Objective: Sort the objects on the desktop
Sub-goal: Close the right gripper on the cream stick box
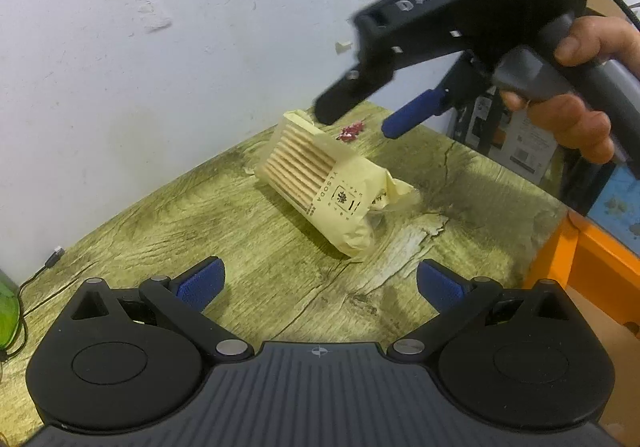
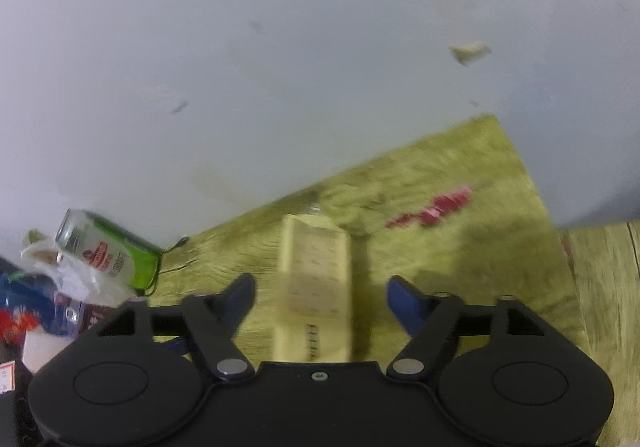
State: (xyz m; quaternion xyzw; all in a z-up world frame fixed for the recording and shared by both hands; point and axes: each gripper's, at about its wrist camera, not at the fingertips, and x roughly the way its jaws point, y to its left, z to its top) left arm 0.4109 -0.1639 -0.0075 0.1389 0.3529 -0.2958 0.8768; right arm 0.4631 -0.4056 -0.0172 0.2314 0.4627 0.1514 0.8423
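A cream cracker packet (image 1: 320,183) lies on the wood-grain table (image 1: 160,231), its crackers showing through a clear window. My left gripper (image 1: 320,283) is open and empty, low over the table in front of the packet. My right gripper (image 1: 360,119) is open and hovers just above the packet's far end. In the right wrist view the packet (image 2: 316,283) lies below and between the open fingers of the right gripper (image 2: 320,299), not touching them. A small red wrapper (image 1: 351,131) lies beyond the packet and also shows in the right wrist view (image 2: 436,211).
A green can (image 2: 108,251) stands by the white wall at the left, with a plastic bag and packets (image 2: 48,299) beside it. A black cable (image 1: 36,279) trails across the table's left side. An orange box (image 1: 584,267) sits past the table's right edge.
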